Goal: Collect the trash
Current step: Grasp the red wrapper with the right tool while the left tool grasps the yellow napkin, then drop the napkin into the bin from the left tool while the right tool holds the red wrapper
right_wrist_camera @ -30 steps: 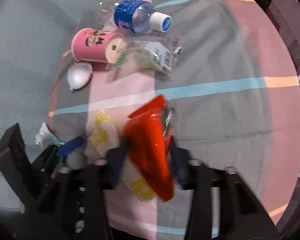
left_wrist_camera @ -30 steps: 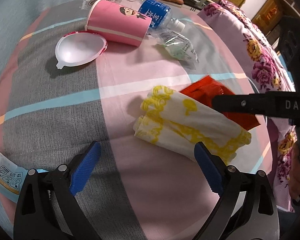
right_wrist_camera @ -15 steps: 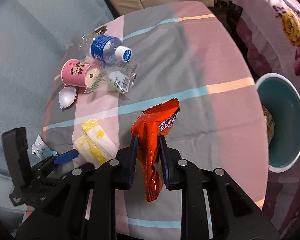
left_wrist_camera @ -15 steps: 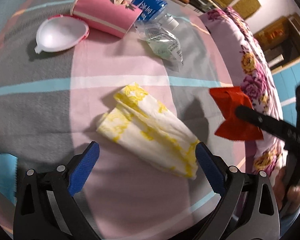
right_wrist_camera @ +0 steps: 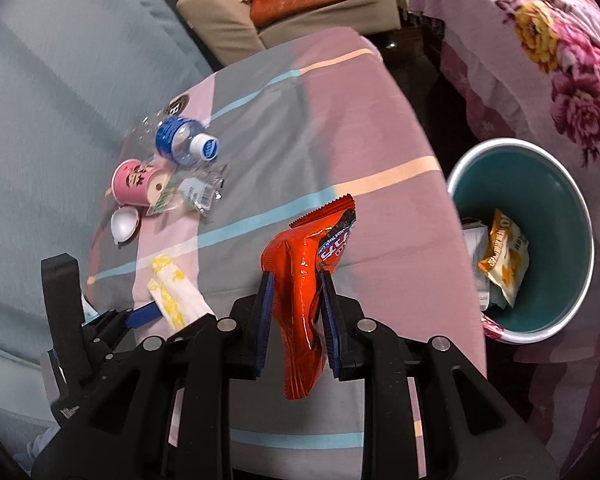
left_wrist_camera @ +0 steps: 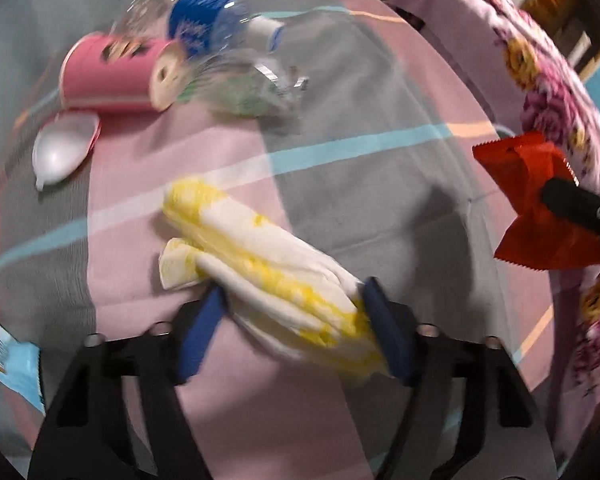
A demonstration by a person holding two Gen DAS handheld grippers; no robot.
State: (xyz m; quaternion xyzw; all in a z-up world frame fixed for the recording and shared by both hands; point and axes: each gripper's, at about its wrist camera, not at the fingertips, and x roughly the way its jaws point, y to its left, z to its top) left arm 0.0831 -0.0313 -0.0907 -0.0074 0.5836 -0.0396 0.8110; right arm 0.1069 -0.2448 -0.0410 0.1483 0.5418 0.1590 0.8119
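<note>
A white and yellow tissue packet [left_wrist_camera: 260, 256] lies on the checked tablecloth [left_wrist_camera: 360, 184]. My left gripper [left_wrist_camera: 294, 304] is closing on its near end, and both blue pads touch its sides. In the right wrist view the same packet [right_wrist_camera: 172, 292] shows beside the left gripper's blue finger [right_wrist_camera: 140, 315]. My right gripper [right_wrist_camera: 296, 276] is shut on a red snack wrapper [right_wrist_camera: 300, 276] and holds it above the table's right part. The left wrist view shows that wrapper [left_wrist_camera: 532, 200] at the far right. A teal trash bin [right_wrist_camera: 540, 184] stands on the floor right of the table, with wrappers inside.
At the table's far left lie a pink paper cup [right_wrist_camera: 134, 182], a clear bottle with a blue label [right_wrist_camera: 180, 144], a clear plastic wrapper [right_wrist_camera: 196, 194] and a white lid [right_wrist_camera: 124, 224]. A flowered bedspread [right_wrist_camera: 560, 60] hangs behind the bin. A sofa [right_wrist_camera: 228, 28] stands beyond the table.
My left gripper moved onto the tissue packet and its jaws narrowed around it. My right gripper carried the red wrapper up and to the right, bringing the bin into view.
</note>
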